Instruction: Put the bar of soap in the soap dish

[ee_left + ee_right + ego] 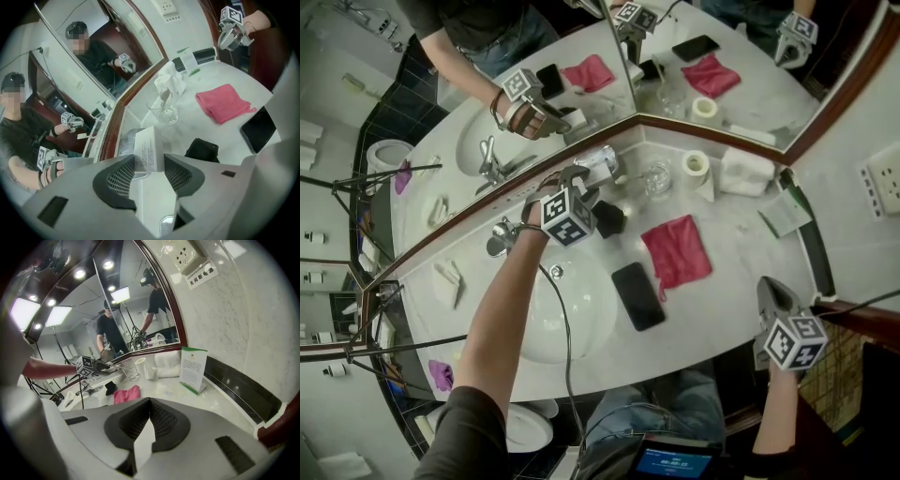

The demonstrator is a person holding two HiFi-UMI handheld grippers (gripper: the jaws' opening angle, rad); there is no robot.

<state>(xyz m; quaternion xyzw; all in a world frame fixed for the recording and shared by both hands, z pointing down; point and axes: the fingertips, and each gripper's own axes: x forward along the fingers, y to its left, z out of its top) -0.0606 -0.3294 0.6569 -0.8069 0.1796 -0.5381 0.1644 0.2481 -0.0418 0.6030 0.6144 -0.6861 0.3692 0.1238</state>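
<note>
Up at the back of the counter, beside the mirror's wooden rail, grips the boxed bar of soap (149, 149) in the left gripper (149, 159), with jaws about halfway apart and both pads pressed against the white carton's sides. Holds it just in front of what looks like a silvery soap dish (124, 140) at the foot of the mirror; cannot tell whether carton and dish touch. Leaves a clear drinking glass (164, 112) close behind the carton and a small black pouch (202, 151) just to the right of the jaws, both off to the side of the short gap to the dish. Shows, farther along the rail, a paper cup (696, 165) and a folded white towel (744, 172). Shows also a pink cloth (222, 103) beyond the pouch and a dark phone (258, 129) lying between that cloth and the sink basin (534, 337), with the tap (499, 236) beside the left wrist. Holds the right gripper (149, 404) well apart at the counter's near right edge, jaws fully together on nothing, aimed toward a green-and-white card (193, 369) propped near the wall.
</note>
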